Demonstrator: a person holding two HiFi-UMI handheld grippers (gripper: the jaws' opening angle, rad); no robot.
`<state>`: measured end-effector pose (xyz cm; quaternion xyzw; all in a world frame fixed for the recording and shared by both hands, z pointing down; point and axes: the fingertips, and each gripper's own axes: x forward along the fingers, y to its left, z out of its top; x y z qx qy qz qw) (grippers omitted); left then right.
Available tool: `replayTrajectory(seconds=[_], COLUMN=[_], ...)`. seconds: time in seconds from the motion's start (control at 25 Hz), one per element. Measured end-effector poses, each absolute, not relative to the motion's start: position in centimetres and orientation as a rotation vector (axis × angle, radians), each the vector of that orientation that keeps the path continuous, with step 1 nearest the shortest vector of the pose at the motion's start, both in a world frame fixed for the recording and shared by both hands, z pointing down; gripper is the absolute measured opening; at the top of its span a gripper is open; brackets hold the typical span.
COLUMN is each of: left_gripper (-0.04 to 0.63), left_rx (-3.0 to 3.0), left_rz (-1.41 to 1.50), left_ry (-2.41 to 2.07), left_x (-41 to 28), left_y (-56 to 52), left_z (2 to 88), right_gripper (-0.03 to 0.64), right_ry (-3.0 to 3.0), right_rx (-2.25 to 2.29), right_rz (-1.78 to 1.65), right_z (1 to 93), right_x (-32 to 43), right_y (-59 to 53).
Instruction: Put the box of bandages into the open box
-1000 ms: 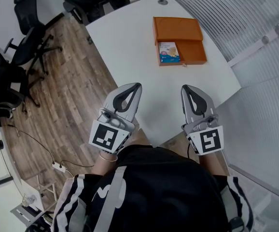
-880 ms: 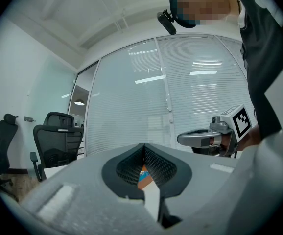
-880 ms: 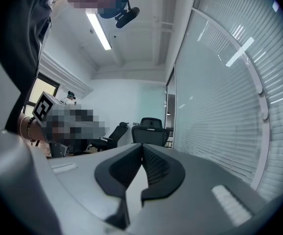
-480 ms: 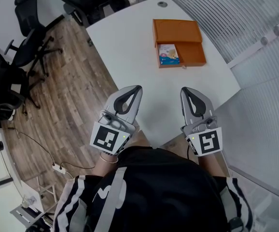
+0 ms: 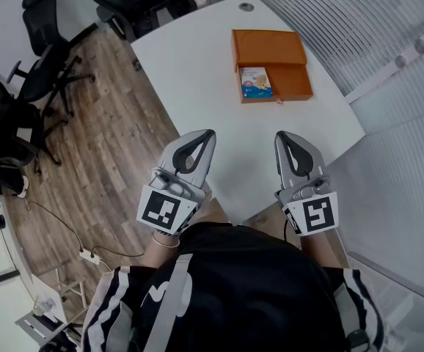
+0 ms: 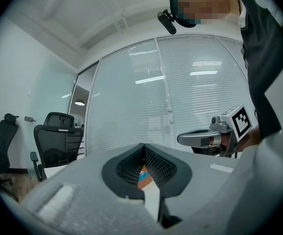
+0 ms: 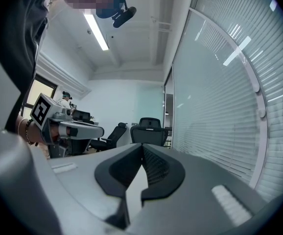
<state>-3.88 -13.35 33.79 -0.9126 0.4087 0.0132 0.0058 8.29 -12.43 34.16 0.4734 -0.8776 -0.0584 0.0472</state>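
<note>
Seen from the head view, a white table [image 5: 197,72] runs from 6 o'clock up toward 12. Wood floor lies at its 9 o'clock side, and black office chairs [image 5: 47,57] stand there, well apart from the work. A power strip [image 5: 89,253] with its cable lies on the floor at 8 o'clock. A glass wall with blinds [image 5: 388,57] curves along the table's 3 o'clock side. A small round cable hole [image 5: 247,6] sits in the tabletop at the far end.

Only bare tabletop lies between the claws and the orange box [image 5: 293,83]. The orange box is open, with its lid [image 5: 268,46] laid flat at 12 o'clock, touching the tray.

The box of bandages [image 5: 255,81] lies flat inside the tray, against the tray's 9 o'clock wall.

The left claw [image 5: 210,131] hangs over the table's near edge with its jaws pressed together and nothing between them. From it the box of bandages is at about 1 o'clock, well apart.

The right claw [image 5: 279,134] is beside it, with its jaws also together and empty. From there the box of bandages is at 11 o'clock, equally far off. In the left gripper view, a sliver of orange and blue shows past the closed tips.
</note>
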Motion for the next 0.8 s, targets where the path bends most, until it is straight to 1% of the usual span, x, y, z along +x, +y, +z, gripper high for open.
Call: replayTrajectory(seconds=[0.8], left_gripper=[0.000], left_rx=[-2.859], left_rz=[0.041], left_ry=[1.277], left_x=[-3.63], left_y=[-13.14], left_z=[33.80], right_gripper=[-0.002], right_ry=[-2.662], right_rx=[1.453], right_rz=[-0.157], right_z=[34.64], right_x=[8.52], right_y=[-12.14])
